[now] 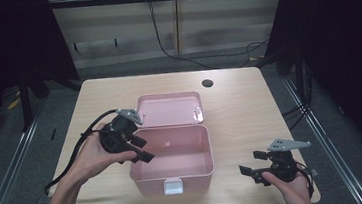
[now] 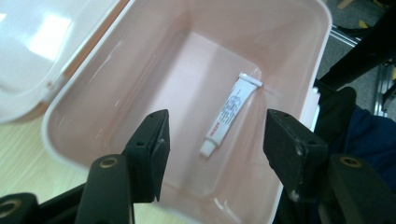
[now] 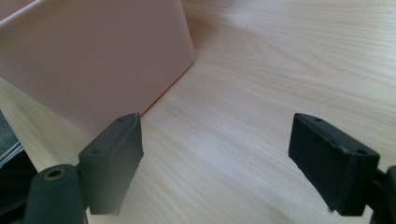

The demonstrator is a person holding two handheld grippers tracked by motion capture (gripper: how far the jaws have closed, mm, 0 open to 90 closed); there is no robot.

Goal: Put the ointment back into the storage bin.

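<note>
Fingers (image 2: 152, 154) of the left gripper (image 2: 217, 154) stand apart above the open pink plastic box (image 1: 173, 175), framing a small white tube (image 2: 229, 114) on its floor (likely for reaching in). Right gripper (image 1: 255, 167), jaws also apart and empty, hangs low over the pale wooden table (image 1: 239, 101) beside the box.

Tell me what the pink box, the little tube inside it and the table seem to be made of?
Pink box: likely glossy plastic; light glints on its smooth walls. Tube: probably soft white plastic with print and a crimped end. Table: pale wood grain, possibly laminate.
</note>
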